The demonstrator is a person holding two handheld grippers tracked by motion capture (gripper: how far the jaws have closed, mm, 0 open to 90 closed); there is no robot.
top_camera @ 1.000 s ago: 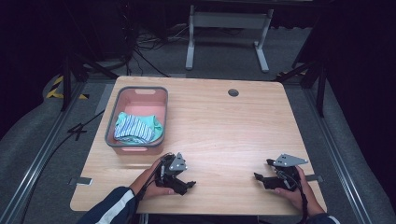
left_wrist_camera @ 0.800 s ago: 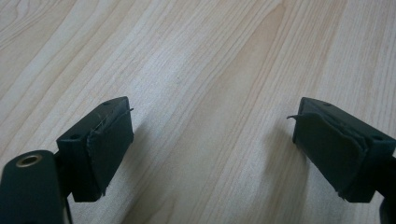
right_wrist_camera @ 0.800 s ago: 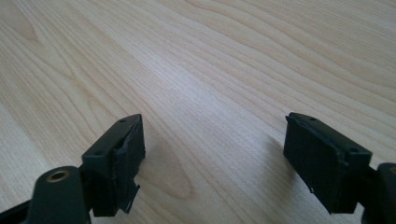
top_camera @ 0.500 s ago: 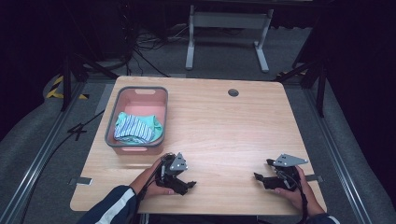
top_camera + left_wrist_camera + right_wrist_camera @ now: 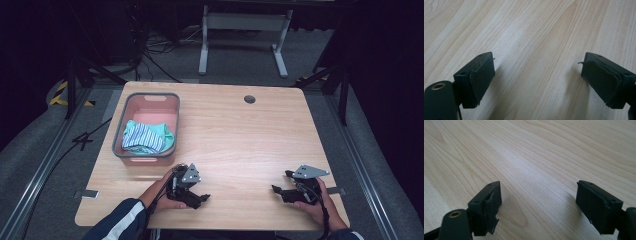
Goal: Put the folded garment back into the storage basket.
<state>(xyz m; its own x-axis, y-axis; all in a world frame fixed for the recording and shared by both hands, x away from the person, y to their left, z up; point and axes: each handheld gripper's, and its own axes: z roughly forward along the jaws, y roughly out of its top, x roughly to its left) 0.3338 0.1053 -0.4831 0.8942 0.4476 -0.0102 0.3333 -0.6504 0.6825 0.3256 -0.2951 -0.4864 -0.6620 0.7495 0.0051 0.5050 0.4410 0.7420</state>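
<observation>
The folded teal and white striped cloth (image 5: 144, 138) lies inside the pink plastic basin with a grey rim (image 5: 131, 101), at the left far part of the light wooden table (image 5: 240, 135). It looks soft, light and limp, so I judge it is best pinched at a raised fold on top, not at a loose edge. The left gripper (image 5: 196, 196) rests near the basin's front rim, apart from the cloth, jaws wide and empty. The right gripper (image 5: 281, 189) is well apart, also wide and empty.
</observation>
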